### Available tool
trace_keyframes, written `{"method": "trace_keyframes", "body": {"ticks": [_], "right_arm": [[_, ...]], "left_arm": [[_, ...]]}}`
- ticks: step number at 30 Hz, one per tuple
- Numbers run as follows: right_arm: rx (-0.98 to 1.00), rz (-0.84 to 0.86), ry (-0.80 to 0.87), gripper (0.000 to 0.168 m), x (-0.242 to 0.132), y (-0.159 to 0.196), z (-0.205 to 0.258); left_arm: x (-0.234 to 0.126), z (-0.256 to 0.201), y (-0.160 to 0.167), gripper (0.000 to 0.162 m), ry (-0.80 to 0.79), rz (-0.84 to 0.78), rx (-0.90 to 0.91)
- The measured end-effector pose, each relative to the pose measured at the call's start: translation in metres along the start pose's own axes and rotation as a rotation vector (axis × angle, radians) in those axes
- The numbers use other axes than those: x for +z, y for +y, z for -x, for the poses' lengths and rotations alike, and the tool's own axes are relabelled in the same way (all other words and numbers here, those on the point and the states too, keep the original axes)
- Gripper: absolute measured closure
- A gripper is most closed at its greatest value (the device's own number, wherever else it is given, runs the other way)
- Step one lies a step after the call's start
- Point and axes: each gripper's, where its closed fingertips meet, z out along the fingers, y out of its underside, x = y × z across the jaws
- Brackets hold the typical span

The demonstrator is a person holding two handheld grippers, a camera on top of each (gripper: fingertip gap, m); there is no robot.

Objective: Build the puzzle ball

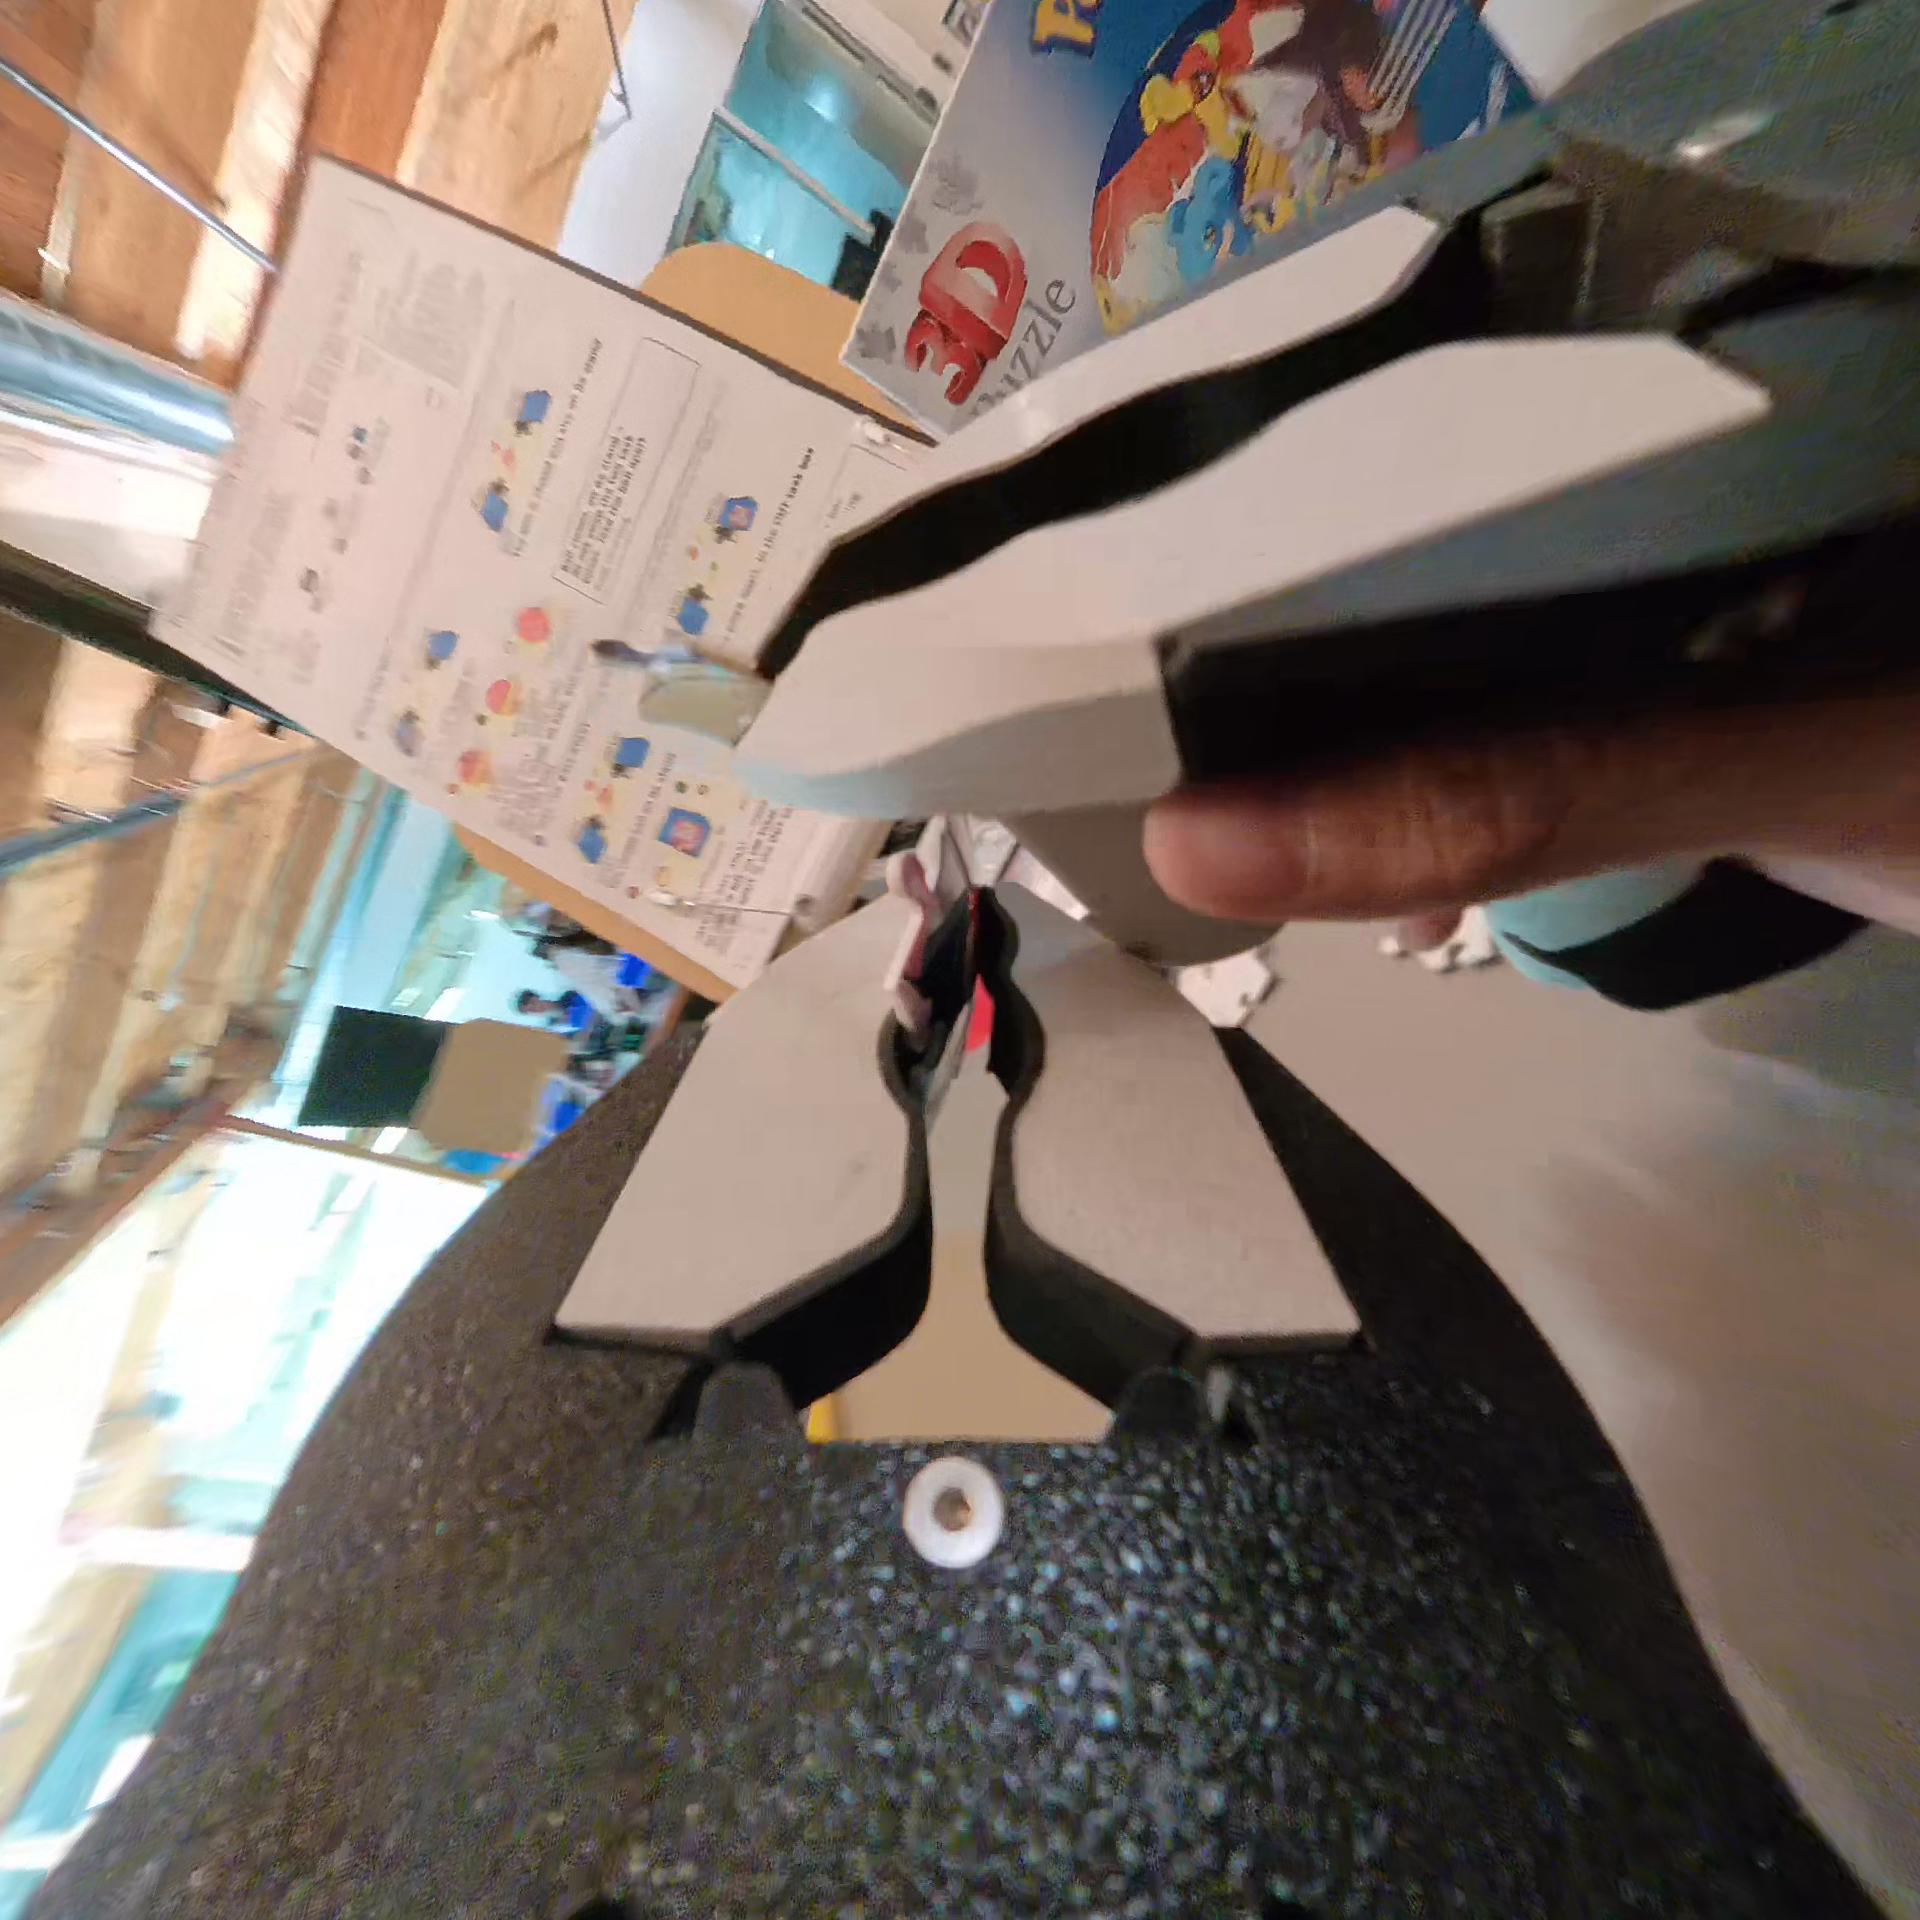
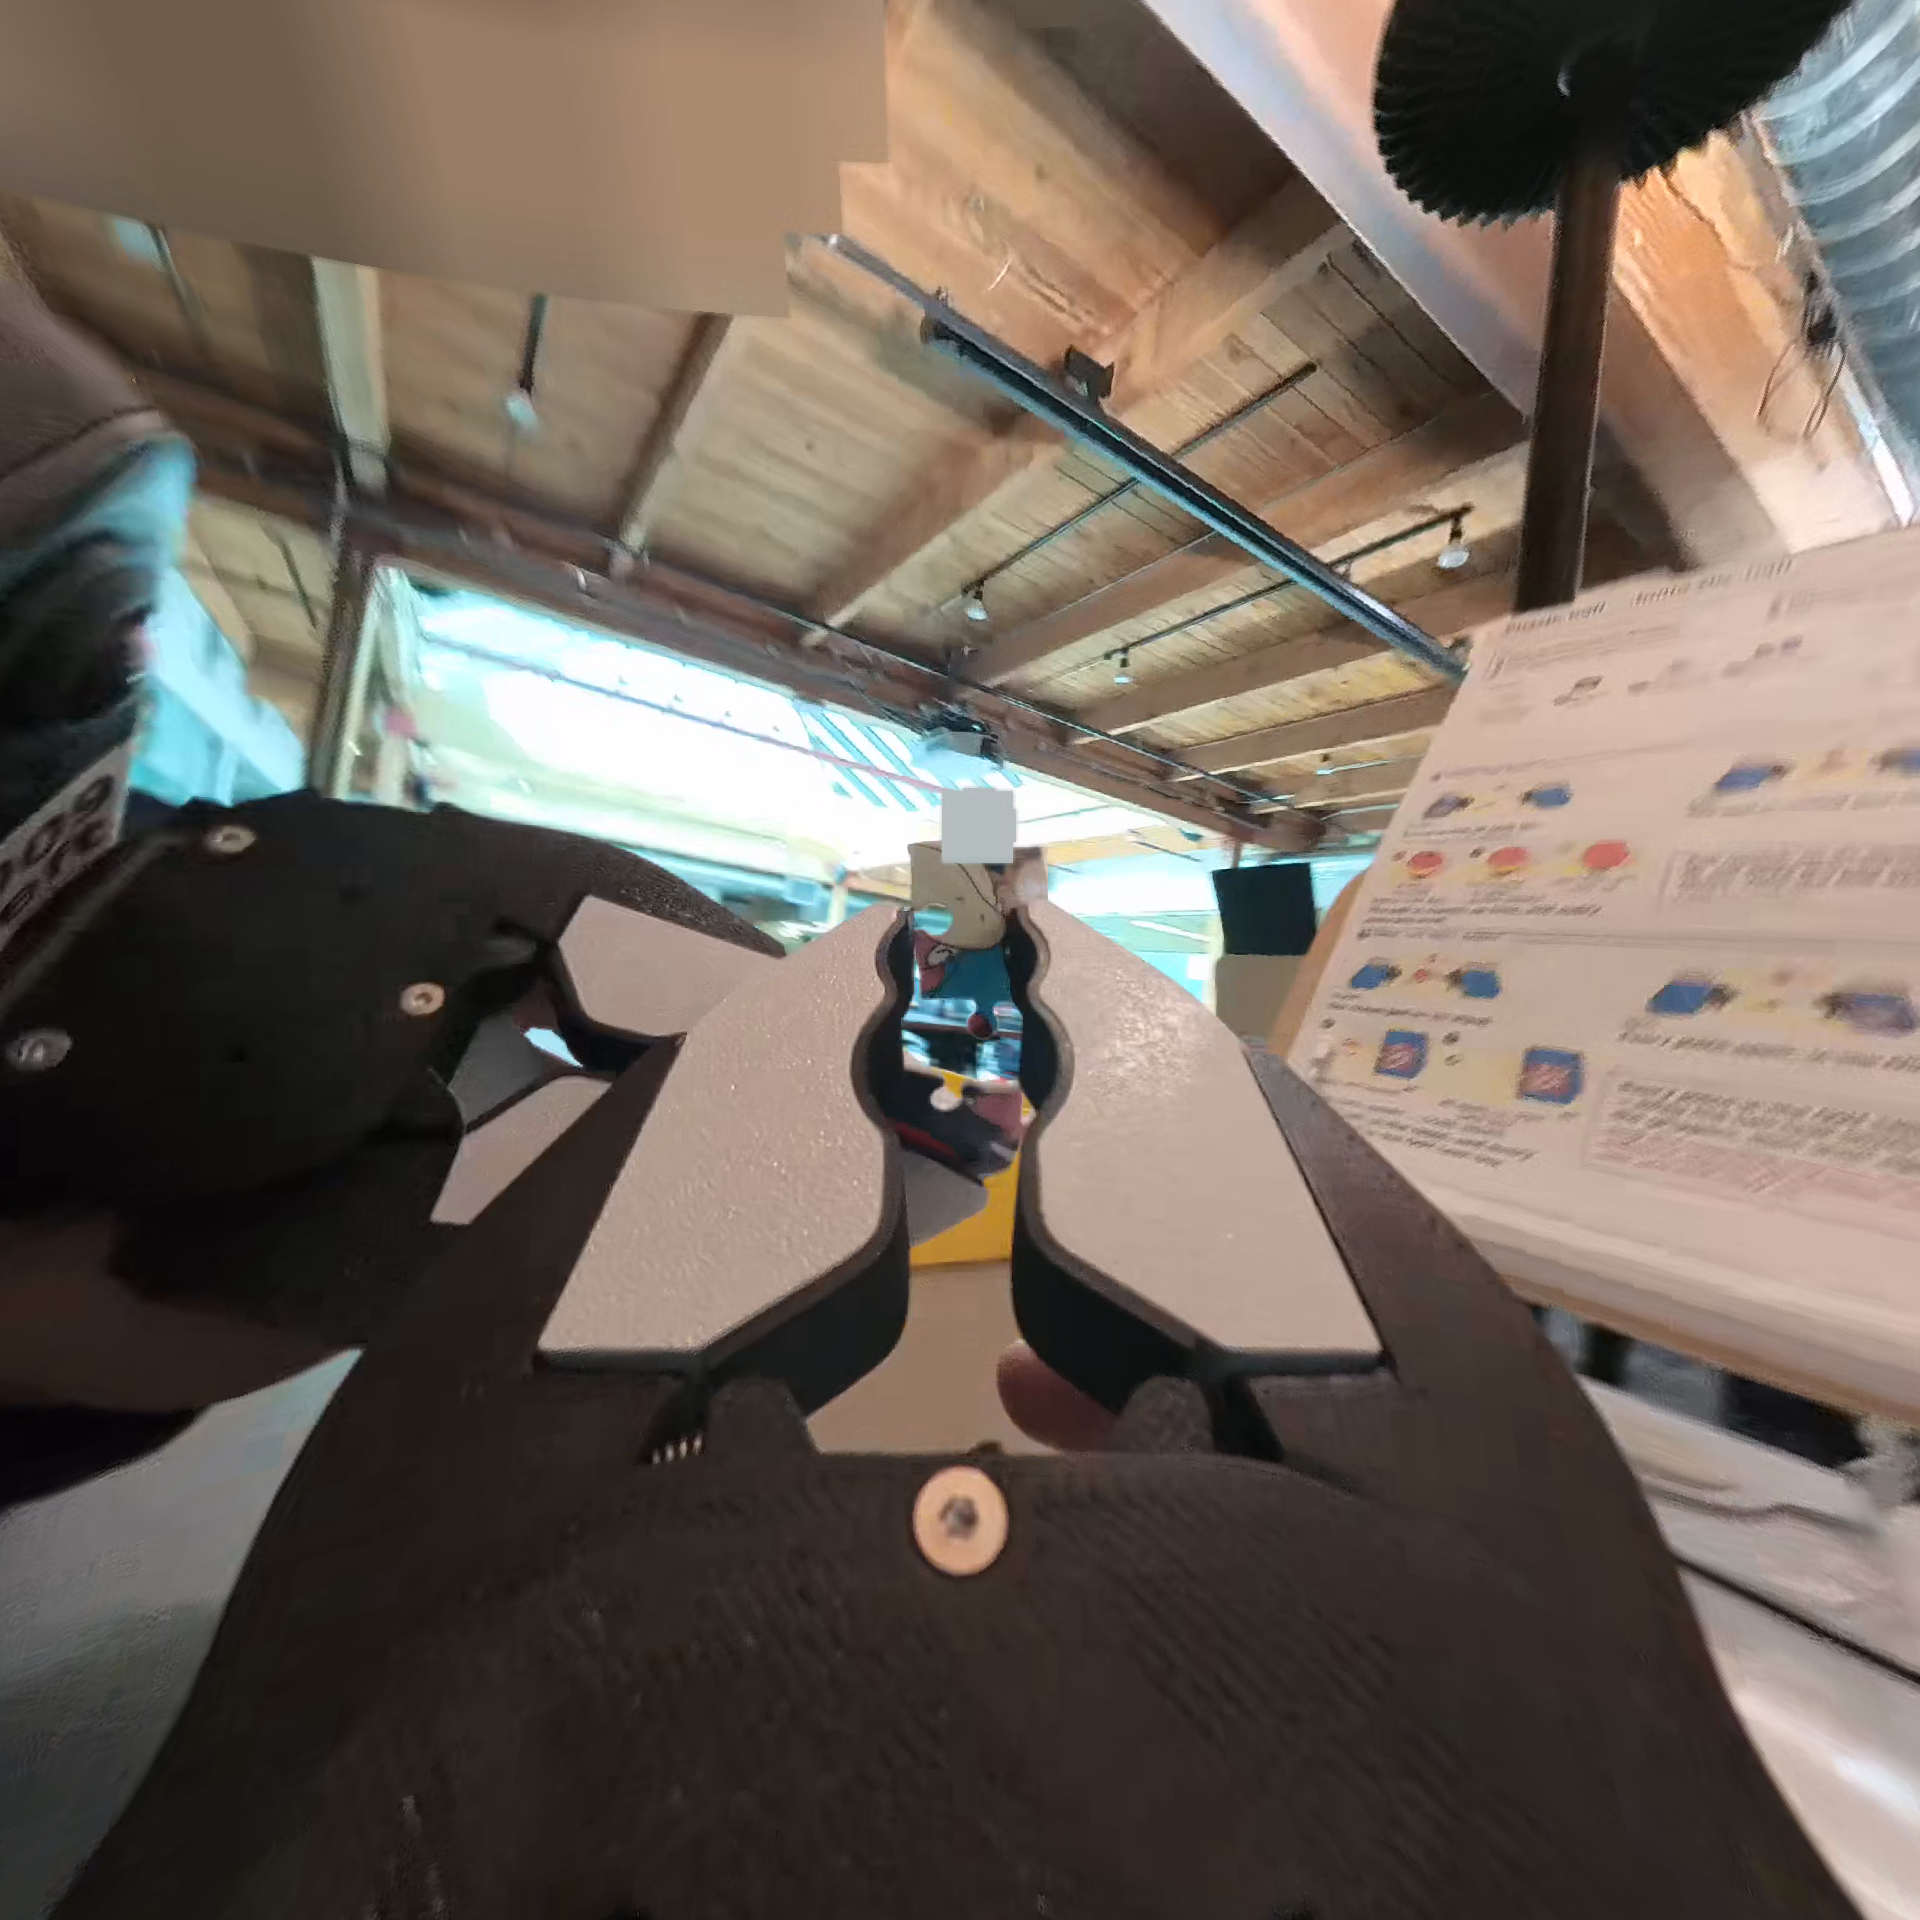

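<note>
Up close in the left wrist view, the left hand-held gripper (image 1: 951,966), speckled black with smooth grey pads, is pinching a thin curved puzzle piece (image 1: 940,961) edge-on; the right hand-held gripper (image 1: 753,681) is crossing above, nipping a pale piece (image 1: 691,698) before the paper instruction sheet (image 1: 468,540). Meanwhile, the right wrist view is showing the right hand-held gripper (image 2: 961,920) clamping a knobbed, printed piece (image 2: 961,904) at its tips.
</note>
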Motion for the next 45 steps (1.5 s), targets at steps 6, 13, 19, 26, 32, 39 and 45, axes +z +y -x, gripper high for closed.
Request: {"method": "trace_keyframes", "body": {"ticks": [6,13,19,26,32,39,45], "right_arm": [[-0.115,0.117,-0.014,0.151,0.008,-0.001,0.008],[-0.284,0.438,0.018,0.151,0.007,0.028,0.001],[-0.342,0.603,0.076,0.150,0.006,0.036,-0.007],[-0.253,0.635,0.060,0.151,0.008,0.038,-0.003],[-0.252,0.624,0.011,0.151,0.010,0.038,0.003],[-0.176,0.663,0.024,0.143,0.002,0.044,0.000],[0.001,0.749,-0.027,0.127,-0.027,0.040,0.010]], "left_arm": [[0.007,-0.014,0.004,0.158,0.197,-0.081,-0.366],[0.008,-0.020,-0.007,0.158,0.465,-0.257,-0.890],[0.006,-0.017,-0.015,0.158,0.578,-0.408,-1.155],[0.003,-0.017,-0.021,0.158,0.751,-0.538,-1.345],[0.001,-0.016,-0.023,0.158,0.814,-0.587,-1.424],[0.001,-0.031,-0.022,0.158,0.939,-0.487,-1.430],[-0.020,-0.058,-0.008,0.158,1.312,-0.257,-1.342]]}}
